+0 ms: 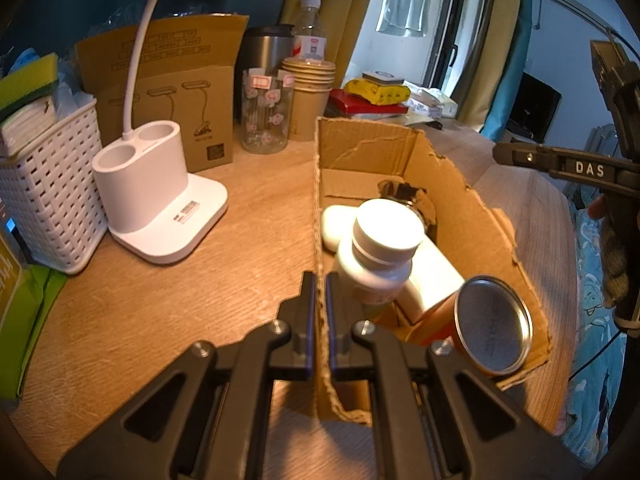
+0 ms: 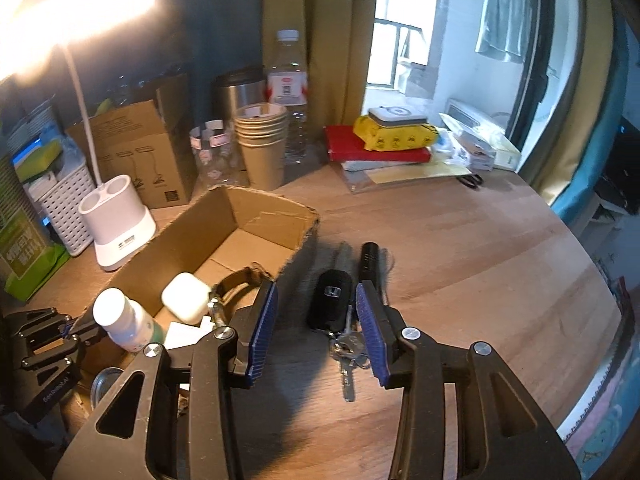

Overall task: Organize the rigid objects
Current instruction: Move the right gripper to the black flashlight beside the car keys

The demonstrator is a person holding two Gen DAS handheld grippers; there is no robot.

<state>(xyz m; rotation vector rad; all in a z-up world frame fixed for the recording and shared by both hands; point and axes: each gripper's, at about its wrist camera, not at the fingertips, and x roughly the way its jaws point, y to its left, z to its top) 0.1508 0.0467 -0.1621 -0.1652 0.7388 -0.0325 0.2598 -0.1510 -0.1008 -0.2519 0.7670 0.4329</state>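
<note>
Left wrist view shows our left gripper [image 1: 320, 280] with its jaws closed on the near-left wall of the cardboard box [image 1: 472, 196], the wall's torn edge pinched between the two blue pads. Just beyond the fingertips, inside the box, a white pill bottle [image 1: 380, 256] stands upright, with a white earbud case [image 1: 334, 226] to its left, a dark strap-like item behind it that we cannot identify, and a round metal tin [image 1: 494, 322] tilted against the wall to the right of the fingers. Right wrist view shows our right gripper [image 2: 316, 304] with its jaws apart and nothing pressed between them. A black car key [image 2: 330, 304] with its metal key bunch [image 2: 348, 356] lies flat on the wooden desk [image 2: 480, 264] between the two fingers, apart from the pads. A black cylinder [image 2: 369, 260] lies just beyond the right fingertip, beside the key.
</note>
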